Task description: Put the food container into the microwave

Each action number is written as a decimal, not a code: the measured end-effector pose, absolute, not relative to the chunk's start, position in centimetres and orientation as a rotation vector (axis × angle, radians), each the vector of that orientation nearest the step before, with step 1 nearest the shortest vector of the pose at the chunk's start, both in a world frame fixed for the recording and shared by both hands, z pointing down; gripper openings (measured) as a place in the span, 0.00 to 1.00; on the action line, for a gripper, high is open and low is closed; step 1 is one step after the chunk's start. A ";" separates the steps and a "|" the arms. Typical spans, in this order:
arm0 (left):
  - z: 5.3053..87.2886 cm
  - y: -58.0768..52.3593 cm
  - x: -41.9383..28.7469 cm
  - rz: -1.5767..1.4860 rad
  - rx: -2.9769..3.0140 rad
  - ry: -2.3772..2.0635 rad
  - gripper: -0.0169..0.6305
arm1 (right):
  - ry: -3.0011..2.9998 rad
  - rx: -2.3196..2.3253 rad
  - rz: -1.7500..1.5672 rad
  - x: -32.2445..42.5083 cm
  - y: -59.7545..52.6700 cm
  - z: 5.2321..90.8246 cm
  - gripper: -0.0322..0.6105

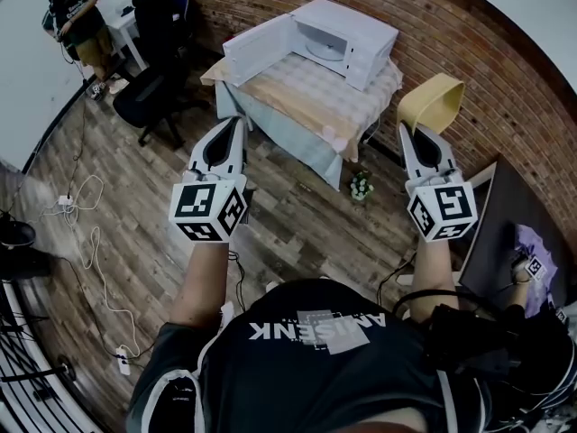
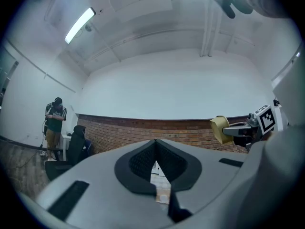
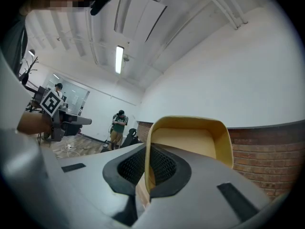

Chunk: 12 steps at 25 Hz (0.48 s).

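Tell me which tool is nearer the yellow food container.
Right. The right tool is clamped on the rim of the food container, holding it up in the air. The left tool is off to its left, apart from it, with nothing between its shut jaws.

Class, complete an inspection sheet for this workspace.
Surface: table under a checked cloth.
Job's things: white box microwave on it, door open; yellow plastic food container in the air, outside it.
Clutter: small pot of white flowers on the floor.
Grippers: left gripper shut, empty; right gripper shut on the container's wall.
Cables: white cables across the wooden floor.
Surroundings: brick wall, black office chairs, standing person.
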<state>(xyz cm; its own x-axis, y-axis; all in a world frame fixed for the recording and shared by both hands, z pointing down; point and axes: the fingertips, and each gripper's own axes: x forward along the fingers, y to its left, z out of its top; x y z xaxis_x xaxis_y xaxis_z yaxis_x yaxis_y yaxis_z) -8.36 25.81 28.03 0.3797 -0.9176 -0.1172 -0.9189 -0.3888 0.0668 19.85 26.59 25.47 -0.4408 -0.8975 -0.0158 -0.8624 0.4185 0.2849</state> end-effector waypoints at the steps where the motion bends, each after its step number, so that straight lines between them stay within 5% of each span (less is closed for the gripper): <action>1: 28.0 25.8 -8.7 0.214 -2.605 1.726 0.05 | -2.525 1.578 -0.378 19.4 26.7 25.5 0.12; 12: 29.0 26.6 -13.6 0.286 -2.594 1.713 0.05 | -2.497 1.585 -0.404 14.7 28.0 26.8 0.12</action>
<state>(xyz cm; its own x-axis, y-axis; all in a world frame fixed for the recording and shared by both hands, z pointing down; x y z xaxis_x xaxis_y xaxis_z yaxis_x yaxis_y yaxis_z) -13.64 26.56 28.96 0.3810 -0.9101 -0.1629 -0.9137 -0.3976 0.0844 14.70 27.98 26.78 -0.4273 -0.9040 -0.0130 -0.8619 0.4030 0.3077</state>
